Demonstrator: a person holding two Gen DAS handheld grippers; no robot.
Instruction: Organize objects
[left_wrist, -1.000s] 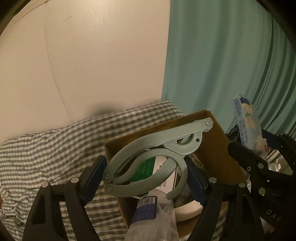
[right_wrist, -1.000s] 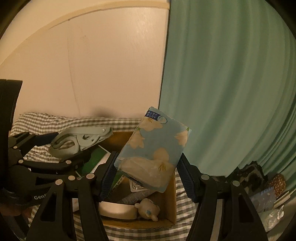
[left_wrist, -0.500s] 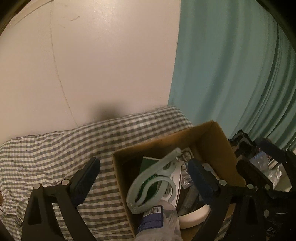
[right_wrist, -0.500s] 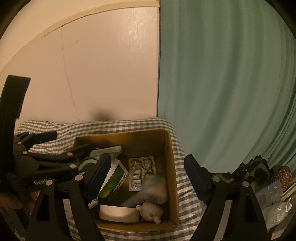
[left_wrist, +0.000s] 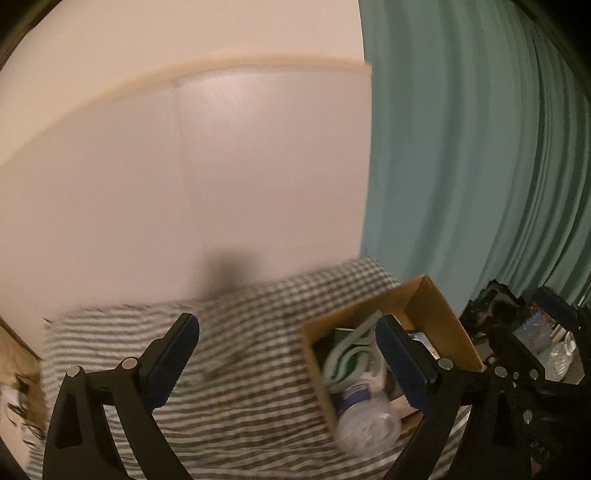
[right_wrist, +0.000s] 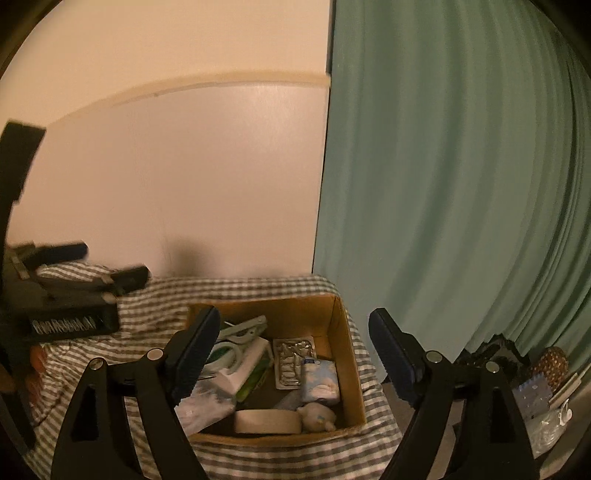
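Both grippers hang empty over the bed: the left gripper (left_wrist: 286, 354) spread wide, the right gripper (right_wrist: 291, 350) with jaws opening and nothing between them. Folding hanger (right_wrist: 242, 328) and tissue pack (right_wrist: 319, 380) lie inside the cardboard box (right_wrist: 341, 321). Clear the box rim before swinging aside, then pick the next item from the clutter (right_wrist: 535, 395) right of the bed.

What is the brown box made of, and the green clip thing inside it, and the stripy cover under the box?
The box looks like plain cardboard: matte brown walls, thin raw edges. The clip thing seems to be smooth pale green plastic, with a slight sheen and moulded curves. The cover looks like soft woven cloth, grey and white checks that wrinkle and drape.
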